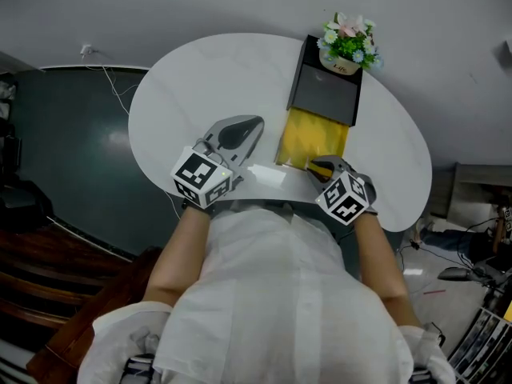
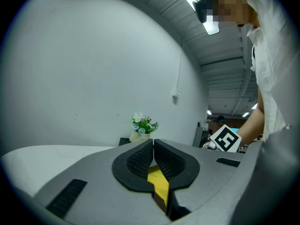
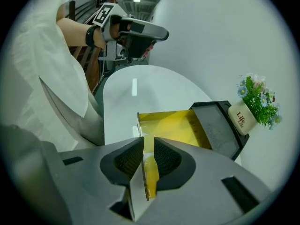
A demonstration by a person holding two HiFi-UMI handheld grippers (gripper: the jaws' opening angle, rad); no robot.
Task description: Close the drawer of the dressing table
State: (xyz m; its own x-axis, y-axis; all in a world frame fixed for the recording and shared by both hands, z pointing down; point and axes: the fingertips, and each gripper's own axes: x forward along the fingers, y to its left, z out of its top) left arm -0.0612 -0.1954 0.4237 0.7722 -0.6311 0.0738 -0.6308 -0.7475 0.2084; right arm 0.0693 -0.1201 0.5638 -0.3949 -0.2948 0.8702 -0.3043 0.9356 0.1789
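Observation:
A small black cabinet (image 1: 324, 94) stands on the white oval table (image 1: 192, 86), with its see-through yellow drawer (image 1: 312, 138) pulled out toward me. My right gripper (image 1: 314, 165) is at the drawer's front. In the right gripper view the drawer's thin front wall (image 3: 140, 139) stands between the pads of the right gripper (image 3: 148, 149), which is shut on it. The yellow drawer (image 3: 171, 123) runs back to the cabinet (image 3: 218, 125). My left gripper (image 1: 254, 122) hovers over the table left of the drawer. The left gripper (image 2: 153, 146) is shut, holding nothing.
A white pot of flowers (image 1: 346, 46) sits on top of the cabinet, close to the grey wall. The table's rounded edge curves near my body, with dark floor and a cable (image 1: 112, 78) to the left. Cluttered floor lies at the right.

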